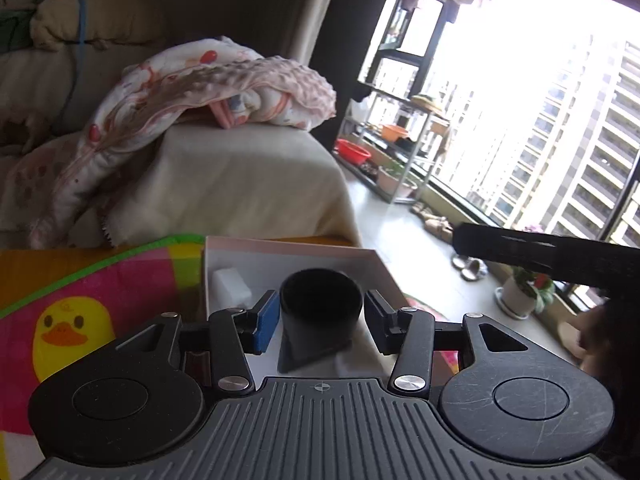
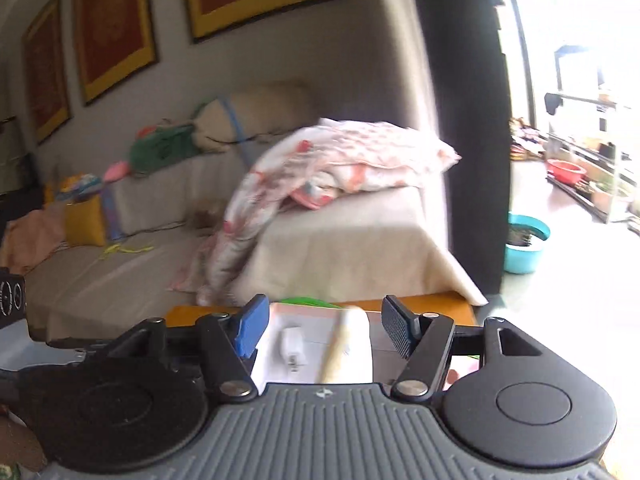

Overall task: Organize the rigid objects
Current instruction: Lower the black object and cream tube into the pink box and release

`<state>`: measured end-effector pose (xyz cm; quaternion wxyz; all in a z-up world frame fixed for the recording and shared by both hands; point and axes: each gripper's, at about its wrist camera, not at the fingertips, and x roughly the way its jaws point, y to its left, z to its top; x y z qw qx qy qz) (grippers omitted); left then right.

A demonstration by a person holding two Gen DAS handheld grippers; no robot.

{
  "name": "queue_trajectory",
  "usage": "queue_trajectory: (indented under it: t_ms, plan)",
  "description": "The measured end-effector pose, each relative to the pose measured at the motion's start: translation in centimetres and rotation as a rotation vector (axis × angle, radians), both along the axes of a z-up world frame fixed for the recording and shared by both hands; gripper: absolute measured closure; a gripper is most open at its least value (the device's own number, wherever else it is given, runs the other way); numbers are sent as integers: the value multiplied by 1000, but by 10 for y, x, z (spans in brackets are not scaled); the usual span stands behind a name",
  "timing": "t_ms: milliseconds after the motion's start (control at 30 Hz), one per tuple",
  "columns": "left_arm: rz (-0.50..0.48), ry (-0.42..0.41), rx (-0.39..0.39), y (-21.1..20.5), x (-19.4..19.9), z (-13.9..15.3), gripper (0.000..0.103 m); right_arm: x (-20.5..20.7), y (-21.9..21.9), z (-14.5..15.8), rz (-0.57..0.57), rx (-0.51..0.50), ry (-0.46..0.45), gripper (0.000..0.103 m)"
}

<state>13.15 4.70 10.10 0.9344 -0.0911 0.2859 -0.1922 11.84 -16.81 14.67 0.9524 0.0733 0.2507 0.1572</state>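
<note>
My left gripper [image 1: 322, 318] is shut on a black cup [image 1: 320, 300], its blue pads [image 1: 266, 322] pressing on both sides. The cup hangs over an open white box [image 1: 288, 249] that holds a white charger block [image 1: 230, 289]. In the right wrist view my right gripper [image 2: 326, 324] stands open above the same white box [image 2: 276, 368]. Below its fingers lie the white charger block [image 2: 293, 350] and a blurred pale stick [image 2: 340, 350], and neither pad touches them. The right gripper's black body [image 1: 540, 250] juts in from the right of the left wrist view.
The box sits on a bright duck-print mat [image 1: 80, 320] over an orange table [image 2: 436, 306]. Behind is a beige sofa [image 1: 240, 184] with a floral blanket [image 1: 192, 80]. To the right are a balcony rack [image 1: 400, 132], a potted plant [image 1: 520, 292] and a blue basin [image 2: 524, 244].
</note>
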Motion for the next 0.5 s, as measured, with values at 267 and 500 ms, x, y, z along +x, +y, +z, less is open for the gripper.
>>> queue_trajectory:
  t_ms: [267, 500]
  plan:
    - [34, -33, 1, 21, -61, -32, 52, -72, -19, -78, 56, -169, 51, 30]
    - [51, -14, -22, 35, -125, -46, 52, -114, -32, -123, 92, -109, 165, 30]
